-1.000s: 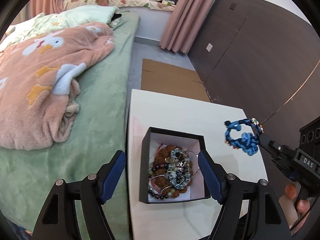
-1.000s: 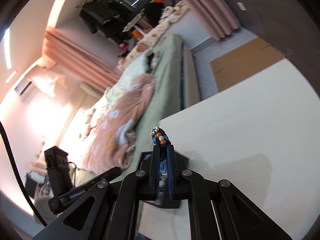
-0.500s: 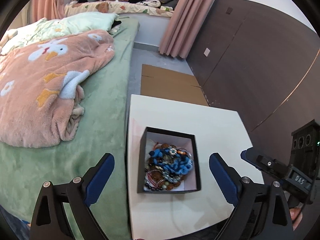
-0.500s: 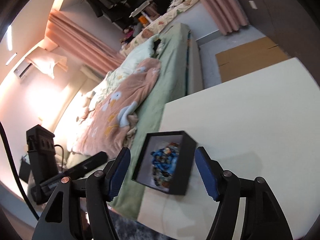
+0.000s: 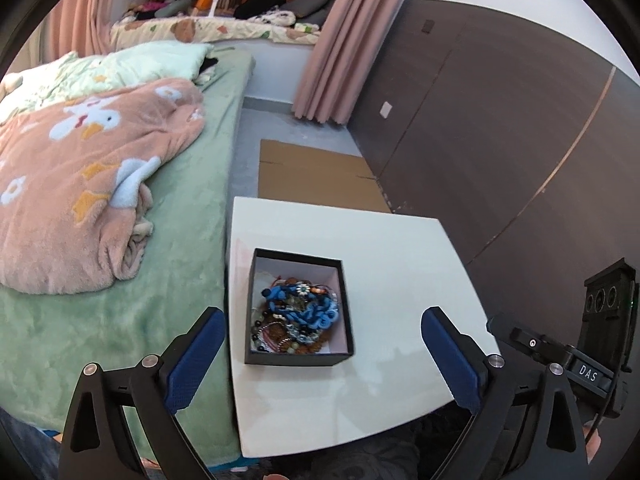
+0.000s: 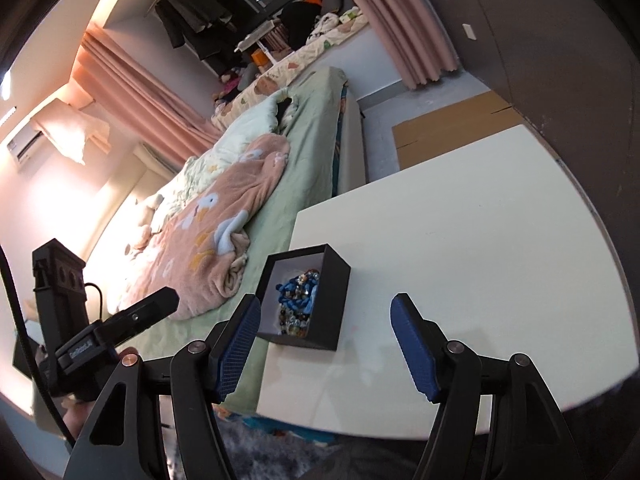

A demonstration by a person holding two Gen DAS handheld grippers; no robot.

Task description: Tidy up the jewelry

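The left hand-held gripper [image 5: 320, 354] hangs above the near edge of the white rectangular bench [image 5: 400, 248]; its blue-padded jaws are opening, spread wide, with nothing between them. The right hand-held gripper [image 6: 326, 346] is likewise released, its jaws parted and empty, aimed down at the bench from the near right side. Neither touches the open black cardboard box with a pale lining [image 5: 298, 360], which stands on the left part of the bench, close to the edge that borders the bed with a green cover [image 5: 180, 280].

Inside the box lies the jewelry: a blue knotted cord bracelet [image 5: 316, 312] on top of a tangled heap of beaded bracelets [image 5: 280, 338] in brown, clear and dark beads. The bench around the box carries no other pieces.

Handling, as judged: the cord bracelet is light, soft and limp, so it would sag and could snag beads beneath it when lifted; a pinch across one bunched loop of cord seems the surest hold. The beaded strands are smooth, rounded and likely slippery between flat pads, and their threads may be delicate; a grip across the strand, rather than on a single bead, is advisable.
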